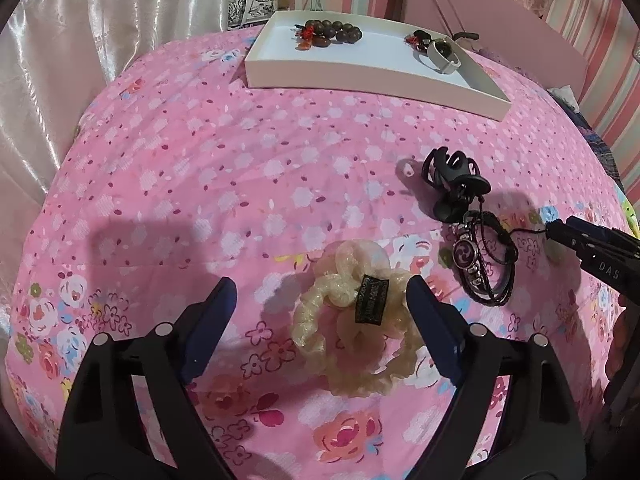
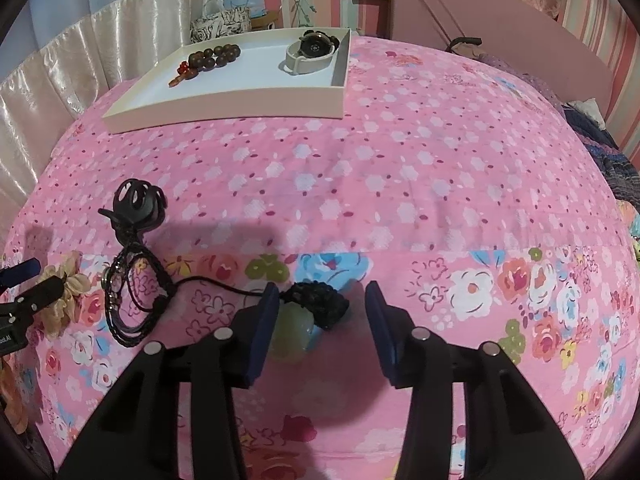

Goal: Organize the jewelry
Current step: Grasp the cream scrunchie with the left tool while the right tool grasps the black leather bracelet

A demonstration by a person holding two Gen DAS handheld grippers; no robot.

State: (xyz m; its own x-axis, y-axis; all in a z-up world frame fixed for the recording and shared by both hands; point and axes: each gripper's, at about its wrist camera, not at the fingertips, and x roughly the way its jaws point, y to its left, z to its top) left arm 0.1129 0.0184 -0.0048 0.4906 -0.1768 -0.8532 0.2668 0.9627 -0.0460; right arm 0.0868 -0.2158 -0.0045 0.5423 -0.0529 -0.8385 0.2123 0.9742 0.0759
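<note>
A cream scrunchie (image 1: 352, 328) with a black label lies on the pink floral bedspread between the fingers of my open left gripper (image 1: 320, 292). My open right gripper (image 2: 322, 294) straddles a pale green jade pendant (image 2: 294, 330) on a black knotted cord (image 2: 320, 300). A black braided bracelet (image 1: 486, 258) and a black hair claw (image 1: 450, 174) lie beside it; both show in the right wrist view, the bracelet (image 2: 132, 296) and the claw (image 2: 136, 200). A white tray (image 1: 360, 74) at the far side holds a brown bead bracelet (image 1: 332, 32) and a watch (image 1: 442, 54).
The right gripper shows at the right edge of the left wrist view (image 1: 592, 248). A small pink bead (image 1: 407, 169) lies near the hair claw. Satin curtains hang on the left (image 1: 60, 60). A pink headboard (image 2: 500, 32) and dark knitted fabric (image 2: 612, 160) stand to the right.
</note>
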